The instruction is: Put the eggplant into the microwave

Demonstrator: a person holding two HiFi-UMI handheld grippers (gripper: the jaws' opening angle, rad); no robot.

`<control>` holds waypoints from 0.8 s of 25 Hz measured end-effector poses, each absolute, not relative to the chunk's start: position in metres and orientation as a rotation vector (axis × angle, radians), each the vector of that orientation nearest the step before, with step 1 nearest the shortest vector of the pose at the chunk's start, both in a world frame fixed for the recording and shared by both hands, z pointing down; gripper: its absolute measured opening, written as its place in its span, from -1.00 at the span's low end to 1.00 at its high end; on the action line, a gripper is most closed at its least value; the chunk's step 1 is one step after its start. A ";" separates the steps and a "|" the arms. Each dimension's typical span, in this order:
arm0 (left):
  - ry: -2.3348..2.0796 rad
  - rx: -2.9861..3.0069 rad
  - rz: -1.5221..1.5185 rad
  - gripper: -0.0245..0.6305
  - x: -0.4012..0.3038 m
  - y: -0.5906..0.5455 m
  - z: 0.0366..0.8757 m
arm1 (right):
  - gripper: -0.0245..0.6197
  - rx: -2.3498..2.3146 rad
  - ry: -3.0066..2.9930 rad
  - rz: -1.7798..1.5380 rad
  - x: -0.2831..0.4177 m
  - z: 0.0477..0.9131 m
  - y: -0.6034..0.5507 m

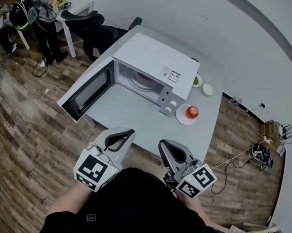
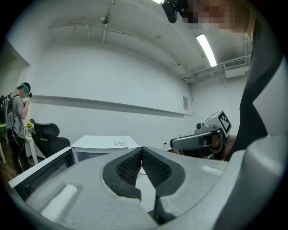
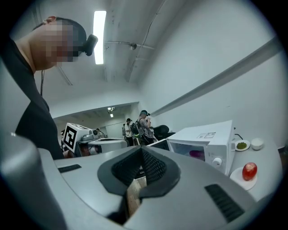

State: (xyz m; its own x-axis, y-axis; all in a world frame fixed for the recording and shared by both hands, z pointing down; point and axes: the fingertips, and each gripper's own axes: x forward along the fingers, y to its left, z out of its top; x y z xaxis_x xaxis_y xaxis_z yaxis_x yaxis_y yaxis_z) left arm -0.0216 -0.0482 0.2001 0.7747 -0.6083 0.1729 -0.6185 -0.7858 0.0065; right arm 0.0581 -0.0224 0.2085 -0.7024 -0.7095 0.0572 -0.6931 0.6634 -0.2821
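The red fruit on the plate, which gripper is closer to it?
Right. In the head view the right gripper sits below-left of the red fruit; the left gripper is farther left, nearer the open microwave door.

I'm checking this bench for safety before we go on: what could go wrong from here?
The microwave door stands open and seems to reach past the edge of the table; a passer-by or the left claw could bump it. The red fruit on its plate sits by the microwave's front corner; a swing of the right claw could roll it off.
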 end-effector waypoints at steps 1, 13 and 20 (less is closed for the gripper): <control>-1.003 2.907 0.246 -0.90 -0.024 -0.049 0.199 | -0.88 -1.189 2.813 -0.442 0.056 0.209 -0.023; -0.992 2.863 0.224 -0.90 -0.046 -0.047 0.209 | -0.88 -1.206 2.811 -0.438 0.037 0.213 -0.020; -1.002 2.848 0.221 -0.90 -0.054 -0.039 0.211 | -0.88 -1.188 2.826 -0.440 0.027 0.214 -0.013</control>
